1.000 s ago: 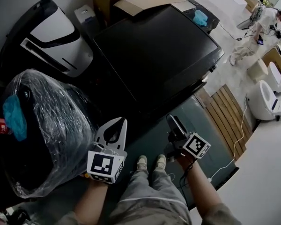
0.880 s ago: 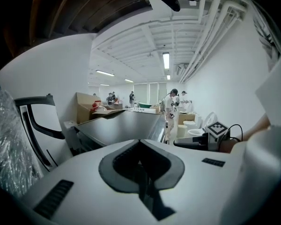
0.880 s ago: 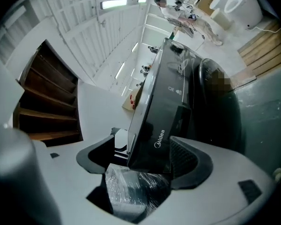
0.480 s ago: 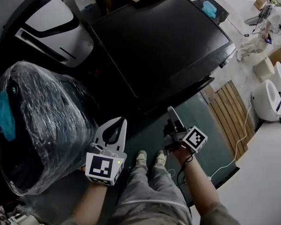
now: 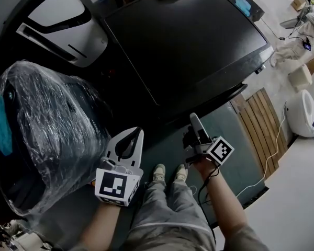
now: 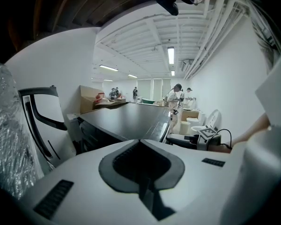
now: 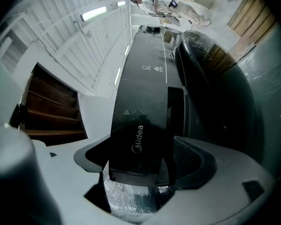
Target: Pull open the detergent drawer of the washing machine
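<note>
Now | L tongs closed, empty | R tongs open, just been widening, nothing gripped | I see washer front w/ logo thru gap

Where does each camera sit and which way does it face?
Head view: on the head, steeply down at the washing machine; left claw, right claw, legs show.
Left gripper view: rides left claw, looks across machine's top; jaws shut.
Right gripper view: rides right claw, rolled, faces machine's front; jaws just opening, empty.
All share the machine.
</note>
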Tool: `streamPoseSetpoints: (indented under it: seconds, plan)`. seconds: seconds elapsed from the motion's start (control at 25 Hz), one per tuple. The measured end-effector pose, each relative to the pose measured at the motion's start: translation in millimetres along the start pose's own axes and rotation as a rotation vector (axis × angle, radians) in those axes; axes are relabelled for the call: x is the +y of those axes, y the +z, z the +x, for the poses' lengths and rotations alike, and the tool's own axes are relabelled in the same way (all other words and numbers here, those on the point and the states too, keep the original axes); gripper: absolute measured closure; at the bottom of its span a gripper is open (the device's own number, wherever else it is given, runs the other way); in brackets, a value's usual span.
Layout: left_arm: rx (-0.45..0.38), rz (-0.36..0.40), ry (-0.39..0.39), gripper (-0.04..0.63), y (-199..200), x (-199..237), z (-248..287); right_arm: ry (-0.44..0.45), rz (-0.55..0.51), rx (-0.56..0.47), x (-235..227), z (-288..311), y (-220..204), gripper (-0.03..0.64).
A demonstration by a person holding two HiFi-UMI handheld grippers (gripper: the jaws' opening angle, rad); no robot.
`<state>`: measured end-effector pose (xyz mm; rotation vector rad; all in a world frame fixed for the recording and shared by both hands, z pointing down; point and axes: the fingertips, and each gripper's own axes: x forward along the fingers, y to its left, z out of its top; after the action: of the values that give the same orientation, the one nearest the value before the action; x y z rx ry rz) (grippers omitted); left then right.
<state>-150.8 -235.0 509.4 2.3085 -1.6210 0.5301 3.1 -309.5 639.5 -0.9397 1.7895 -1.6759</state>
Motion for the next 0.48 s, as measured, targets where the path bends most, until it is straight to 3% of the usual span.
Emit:
streamPoseSetpoints:
  seconds: [0.2, 0.48]
  plan:
    - [0.005, -0.007, 0.0, 0.578, -3.5, 0.5, 1.6, 0.076, 0.01, 0.005, 8.4, 9.8, -0.3, 0.206]
    - [0.016, -0.035, 0.002, 0.578, -9.0, -0.8, 1.1, 0.08, 0.058, -0.018, 6.3, 20.7, 0.4, 0.206]
